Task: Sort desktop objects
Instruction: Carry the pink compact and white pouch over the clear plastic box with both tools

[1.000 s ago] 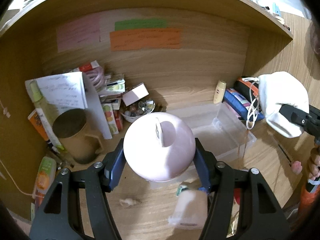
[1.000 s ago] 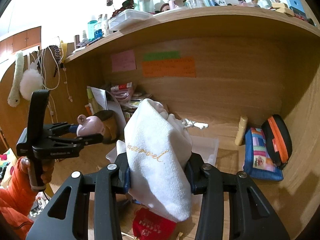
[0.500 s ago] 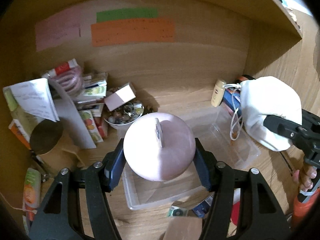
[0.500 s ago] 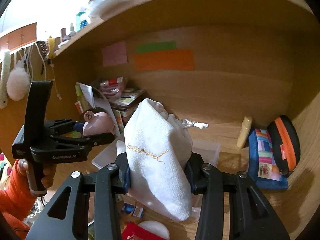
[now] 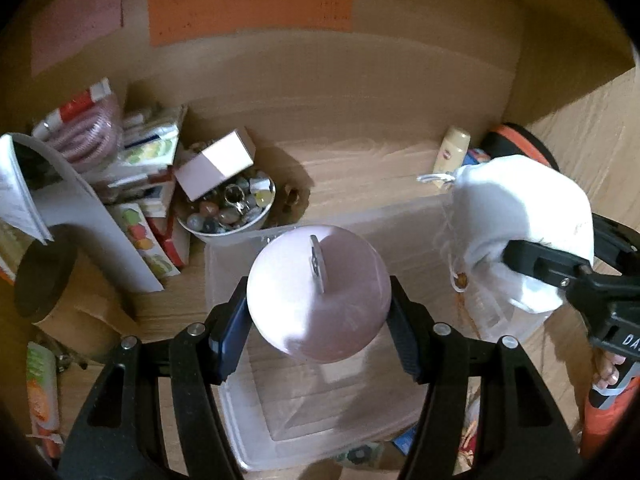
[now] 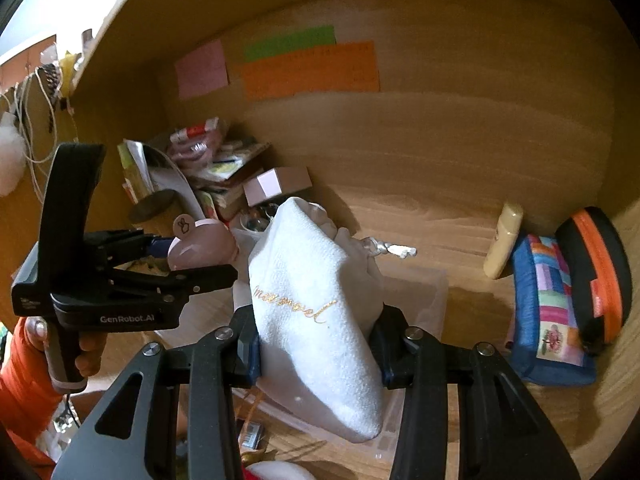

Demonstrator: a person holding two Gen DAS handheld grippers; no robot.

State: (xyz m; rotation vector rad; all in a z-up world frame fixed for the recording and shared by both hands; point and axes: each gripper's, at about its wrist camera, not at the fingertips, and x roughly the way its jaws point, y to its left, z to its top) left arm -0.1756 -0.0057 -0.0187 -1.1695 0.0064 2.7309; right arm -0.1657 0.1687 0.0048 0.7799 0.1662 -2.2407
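Clamping a round pink object (image 5: 318, 294) between both pads, our left gripper (image 5: 319, 300) holds it above the clear plastic bin (image 5: 256, 412), which lies directly below and ahead of the fingers. A small flat tab (image 5: 318, 266) sticks up from the pink thing's top. To the right of that gripper we see our right gripper (image 6: 316, 344) closed on a white drawstring pouch (image 6: 316, 312) with gold script on its side, its cord (image 6: 386, 249) trailing forward; the pouch hangs over the bin's right part.

Ahead and to the left of the left gripper, just beside the bin's far corner, sits a white bowl of small stones and rings (image 5: 230, 210), with a pale box (image 5: 216, 164) tilted on its rim. Further left we find stacked booklets (image 5: 140, 168), a coiled pink cord (image 5: 86, 138), an open notebook (image 5: 24, 196) and a brown cylindrical cup (image 5: 44, 280).

Beyond the bin, near the back wall, a cream tube (image 6: 503, 240) stands tilted. To the right of the right gripper rest a patchwork blue pouch (image 6: 550, 312) and a black case with an orange zip (image 6: 592, 268), touching each other. Pink, green and orange notes (image 6: 310, 68) hang on the back panel.
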